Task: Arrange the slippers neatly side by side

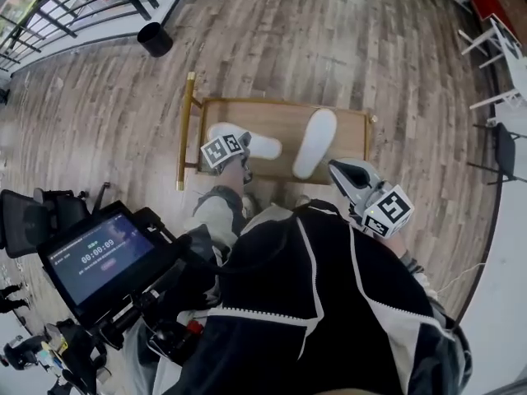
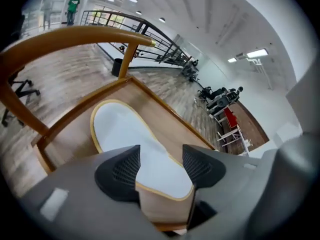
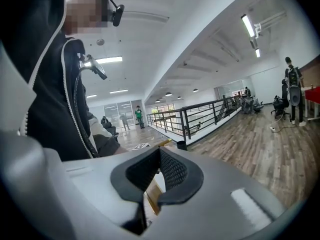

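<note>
1. On the wood floor (image 1: 99, 122), just ahead of the person, sits a low wooden tray (image 1: 280, 104) with a raised bar (image 1: 188, 130) along its left side. Both white slippers lie on it, so the tidying happens inside its rim.
2. At the tray's left, the left slipper (image 1: 263, 146) lies crosswise, aimed toward its mate rather than alongside it. It seems to be sole-up, a flat white face edged in tan, though the wide-angle view leaves that unsure.
3. The left gripper (image 2: 160, 164) hangs right over this slipper, tilted downward. Its jaws stand wide apart with one end of the slipper between them, and the pads are not pressing on it. That stance suits a grab across the slipper's narrow width, probably so it can be turned.
4. Right of centre, the right slipper (image 1: 315, 142) lies lengthwise at a slant, near the left one but apart from it. Together they make a rough angle, not a pair, so the lining-up is not yet done.
5. At the far right, off the tray's near right corner, the right gripper (image 3: 159, 171) points almost level. Its jaws are closed together on nothing. It looks parked clear of the slippers while the left gripper works.
</note>
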{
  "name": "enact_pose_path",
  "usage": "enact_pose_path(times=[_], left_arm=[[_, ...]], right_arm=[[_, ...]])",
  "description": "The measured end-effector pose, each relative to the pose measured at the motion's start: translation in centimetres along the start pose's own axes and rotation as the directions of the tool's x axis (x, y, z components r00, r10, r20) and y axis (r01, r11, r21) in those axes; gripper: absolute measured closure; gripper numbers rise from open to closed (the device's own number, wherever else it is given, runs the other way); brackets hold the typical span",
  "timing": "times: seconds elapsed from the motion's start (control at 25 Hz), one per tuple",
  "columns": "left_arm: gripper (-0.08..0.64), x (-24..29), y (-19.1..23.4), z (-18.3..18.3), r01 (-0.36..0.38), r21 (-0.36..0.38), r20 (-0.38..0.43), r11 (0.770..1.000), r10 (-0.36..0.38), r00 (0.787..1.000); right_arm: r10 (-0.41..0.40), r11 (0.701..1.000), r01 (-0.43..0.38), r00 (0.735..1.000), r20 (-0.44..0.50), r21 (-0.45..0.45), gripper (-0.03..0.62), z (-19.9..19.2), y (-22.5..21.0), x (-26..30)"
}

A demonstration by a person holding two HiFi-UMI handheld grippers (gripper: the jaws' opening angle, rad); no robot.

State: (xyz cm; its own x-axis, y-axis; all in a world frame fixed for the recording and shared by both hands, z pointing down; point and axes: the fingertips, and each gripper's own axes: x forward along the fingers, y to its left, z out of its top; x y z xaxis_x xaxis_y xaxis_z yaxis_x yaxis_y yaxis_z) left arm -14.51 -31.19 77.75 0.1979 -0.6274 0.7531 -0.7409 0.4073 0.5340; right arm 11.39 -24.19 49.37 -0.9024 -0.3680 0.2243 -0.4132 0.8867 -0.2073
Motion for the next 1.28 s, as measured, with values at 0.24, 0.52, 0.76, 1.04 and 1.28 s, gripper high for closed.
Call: enact_pose_path(times=[0.24,0.52,0.76,1.04,1.28], left_arm=[[0.302,2.6,1.4,-0.2,-0.084,-0.137,0.000,0.987,0.085,0.996],[0.499,1.9,2.7,-0.2,-0.123,-0.120,0.001,0.985,0.124,0.992],[0.523,2.0,1.7,0.2,-0.104,-0.080,0.005,0.991,0.105,0.994],[0.525,2.2,0.3,1.7,-0.085,-0.011,0.023,0.996,0.086,0.996],[0.526,-0.1,-5.1,3.7,-0.030,0.299,0.079,0.954,0.006,0.997]], right_arm=[[-0.091,0.996,0.091,0.996,-0.021,0.025,0.588,-0.8,-1.4,-2.9],[-0.147,0.988,0.148,0.989,-0.015,0.038,0.588,-0.7,-0.9,-4.6],[-0.129,0.991,0.129,0.992,-0.008,0.033,0.588,-0.4,-1.5,-3.9],[-0.101,0.995,0.101,0.995,0.004,0.024,0.588,-0.1,-2.7,-2.7],[-0.058,0.998,0.058,0.998,0.025,0.016,0.588,0.1,-2.7,-2.4]])
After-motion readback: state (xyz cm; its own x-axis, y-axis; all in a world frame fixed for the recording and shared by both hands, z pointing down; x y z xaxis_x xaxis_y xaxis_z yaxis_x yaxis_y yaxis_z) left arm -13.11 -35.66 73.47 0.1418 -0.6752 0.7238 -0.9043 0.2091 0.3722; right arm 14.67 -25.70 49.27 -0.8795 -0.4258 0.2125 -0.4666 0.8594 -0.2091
